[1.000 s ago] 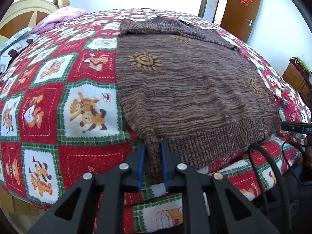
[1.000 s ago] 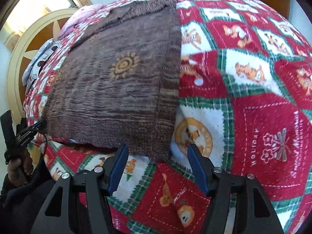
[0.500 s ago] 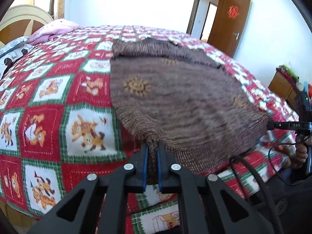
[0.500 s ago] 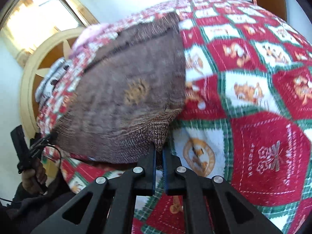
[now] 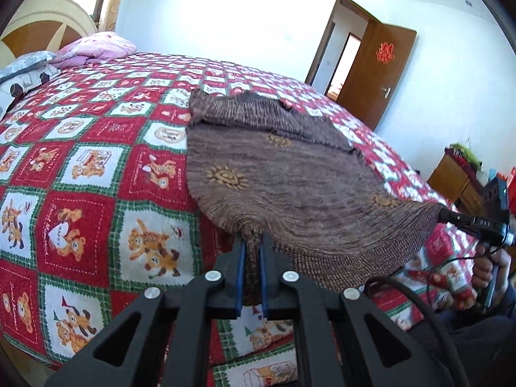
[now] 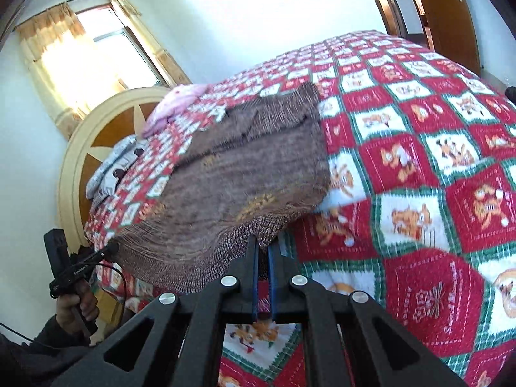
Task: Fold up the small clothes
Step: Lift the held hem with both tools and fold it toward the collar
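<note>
A brown knitted sweater with yellow sun motifs lies on the bed, its sleeves folded across the far end. My left gripper is shut on the hem's left corner and holds it above the bedspread. My right gripper is shut on the hem's right corner of the sweater. The hem hangs stretched between the two grippers, lifted off the bed. The right gripper also shows at the right edge of the left wrist view, and the left gripper at the left edge of the right wrist view.
The bed carries a red, green and white bear-patterned bedspread. Pink and grey pillows lie by the rounded headboard. A wooden door and a low wooden cabinet stand on the right.
The right gripper closed on the hem's right corner. Both grippers lifted the hem off the bed and raised it, and the views tilted upward.
</note>
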A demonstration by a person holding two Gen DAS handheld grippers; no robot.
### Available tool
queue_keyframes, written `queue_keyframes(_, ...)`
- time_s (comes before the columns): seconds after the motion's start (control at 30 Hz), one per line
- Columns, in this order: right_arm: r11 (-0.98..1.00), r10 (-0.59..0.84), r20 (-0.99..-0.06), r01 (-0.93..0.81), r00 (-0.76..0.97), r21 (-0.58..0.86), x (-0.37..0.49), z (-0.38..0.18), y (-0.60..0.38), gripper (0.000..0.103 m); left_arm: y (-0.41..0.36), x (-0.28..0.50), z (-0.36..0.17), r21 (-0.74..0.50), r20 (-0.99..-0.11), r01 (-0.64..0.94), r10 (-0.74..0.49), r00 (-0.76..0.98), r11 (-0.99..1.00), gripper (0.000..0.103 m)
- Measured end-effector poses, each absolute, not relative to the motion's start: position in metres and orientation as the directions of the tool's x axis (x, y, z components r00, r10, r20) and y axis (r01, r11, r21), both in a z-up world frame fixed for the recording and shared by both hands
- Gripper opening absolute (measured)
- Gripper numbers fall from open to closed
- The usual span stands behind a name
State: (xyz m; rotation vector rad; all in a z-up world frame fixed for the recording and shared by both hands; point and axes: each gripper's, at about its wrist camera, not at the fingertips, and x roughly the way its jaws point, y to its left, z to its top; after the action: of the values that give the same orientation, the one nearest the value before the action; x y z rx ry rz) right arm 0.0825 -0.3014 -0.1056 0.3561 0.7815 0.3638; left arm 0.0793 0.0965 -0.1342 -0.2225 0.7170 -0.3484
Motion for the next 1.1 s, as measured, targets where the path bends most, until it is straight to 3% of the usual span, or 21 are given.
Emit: queue_keyframes(1.1,0.881,0.43,-0.519,-0.218,0.739,0.42,0.212,-0.055,-0.308,0.004,0.108,0.193,-0.08,-0.405,-0.466,0.217,-0.404,0.787,0.888,0.008)
